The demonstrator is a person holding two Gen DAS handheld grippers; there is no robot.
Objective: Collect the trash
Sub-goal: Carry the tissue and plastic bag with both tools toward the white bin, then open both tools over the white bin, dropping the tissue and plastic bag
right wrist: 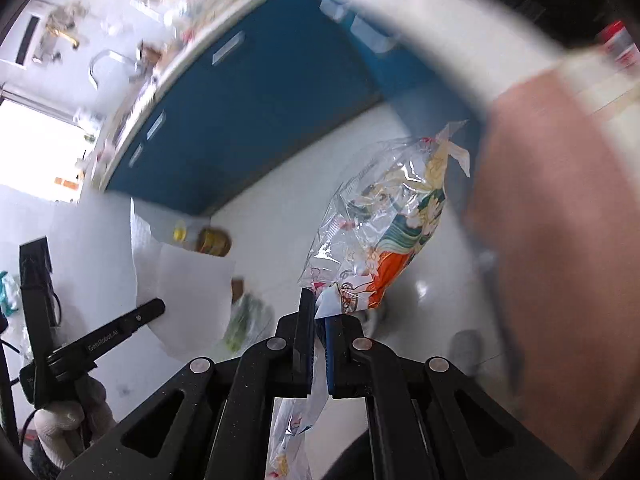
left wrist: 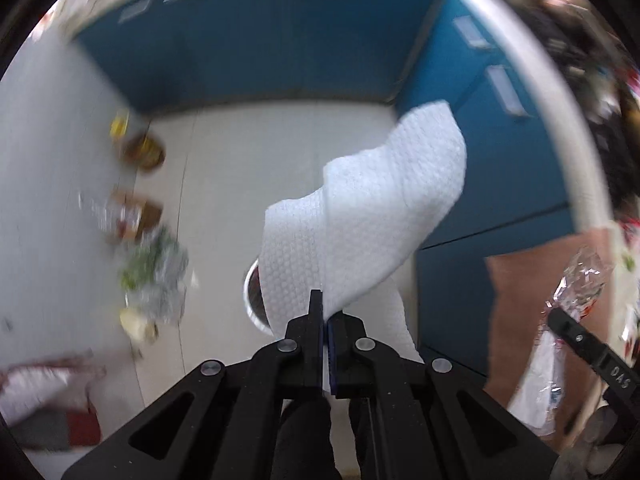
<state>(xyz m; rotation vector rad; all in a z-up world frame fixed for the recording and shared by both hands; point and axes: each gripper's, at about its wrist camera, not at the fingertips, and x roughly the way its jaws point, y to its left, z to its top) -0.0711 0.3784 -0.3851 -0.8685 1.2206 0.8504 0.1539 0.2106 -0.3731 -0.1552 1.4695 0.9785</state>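
My left gripper [left wrist: 325,314] is shut on a white textured paper towel [left wrist: 372,216] and holds it in the air above the floor. The towel also shows in the right wrist view [right wrist: 188,280], at the left. My right gripper [right wrist: 319,312] is shut on a clear plastic wrapper with an orange and green print [right wrist: 384,232]. The wrapper and the right gripper also show at the right edge of the left wrist view [left wrist: 572,292]. Under the towel part of a round white-rimmed container [left wrist: 252,300] shows; its inside is mostly hidden.
Blue cabinet doors [left wrist: 280,40] run under a white counter edge [left wrist: 532,60]. On the pale floor lie a brown jar [left wrist: 144,150], a bottle [left wrist: 128,216] and a bag with greens [left wrist: 154,272]. A brown surface [right wrist: 560,260] fills the right side.
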